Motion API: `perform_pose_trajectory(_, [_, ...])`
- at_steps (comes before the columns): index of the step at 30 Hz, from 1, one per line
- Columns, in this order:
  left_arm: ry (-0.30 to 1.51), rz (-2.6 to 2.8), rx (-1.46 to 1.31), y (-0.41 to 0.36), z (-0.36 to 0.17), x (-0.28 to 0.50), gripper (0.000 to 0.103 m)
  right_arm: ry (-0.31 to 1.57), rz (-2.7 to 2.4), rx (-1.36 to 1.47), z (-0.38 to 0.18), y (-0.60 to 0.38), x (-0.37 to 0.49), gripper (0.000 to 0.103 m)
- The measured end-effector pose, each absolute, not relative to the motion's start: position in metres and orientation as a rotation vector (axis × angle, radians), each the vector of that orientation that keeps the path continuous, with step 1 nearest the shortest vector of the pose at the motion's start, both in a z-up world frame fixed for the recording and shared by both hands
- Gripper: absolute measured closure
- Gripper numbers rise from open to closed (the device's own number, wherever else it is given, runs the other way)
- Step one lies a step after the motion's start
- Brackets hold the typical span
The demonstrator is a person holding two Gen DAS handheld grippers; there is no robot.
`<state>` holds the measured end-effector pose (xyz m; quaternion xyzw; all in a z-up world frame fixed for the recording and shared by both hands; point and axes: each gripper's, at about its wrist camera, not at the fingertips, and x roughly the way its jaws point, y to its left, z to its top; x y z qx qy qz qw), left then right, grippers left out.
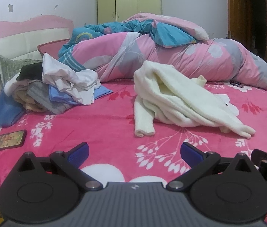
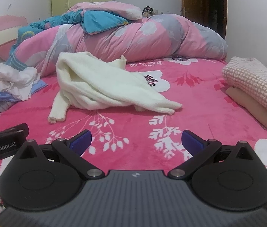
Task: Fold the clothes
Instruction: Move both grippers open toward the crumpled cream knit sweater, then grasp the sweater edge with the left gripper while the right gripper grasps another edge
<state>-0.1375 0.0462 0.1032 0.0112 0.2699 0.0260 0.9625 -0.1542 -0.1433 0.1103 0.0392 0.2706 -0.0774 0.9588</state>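
A cream knitted sweater (image 1: 180,98) lies crumpled in the middle of the pink floral bedspread (image 1: 105,124), humped at its far end and trailing toward the near right; one ribbed sleeve (image 2: 57,109) hangs straight down toward the cameras, its cuff flat on the cover; the body is bunched in soft folds, so the neckline and the second sleeve are hard to make out.

The left gripper (image 1: 134,152) hovers low over the bedspread with its blue-padded fingers spread wide and nothing between them; the right gripper (image 2: 136,141) does the same, well short of the sweater; each gripper's edge intrudes into the other's view.

A loose pile of unfolded clothes (image 1: 57,89) sits to the left, white shirt on top, its lower layers mostly buried; a phone (image 1: 7,141) lies screen-up near the left edge; a rolled pink and grey quilt (image 2: 133,37) runs behind the sweater; two folded garments (image 2: 256,92) are stacked at the right, cut off by the frame edge.
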Motion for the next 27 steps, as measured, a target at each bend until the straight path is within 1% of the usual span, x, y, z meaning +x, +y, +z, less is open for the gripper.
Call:
perform_pose_trajectory(22, [0.577,0.039,0.033,0.043,0.089,-0.084,0.0,0.578,-0.157,0.044,0.105,-0.141,-0.105,0.001])
perform_pose_trajectory(27, [0.574,0.028,0.029,0.045,0.083,-0.06,0.0,0.543,-0.12,0.034,0.104,-0.147,-0.089,0.001])
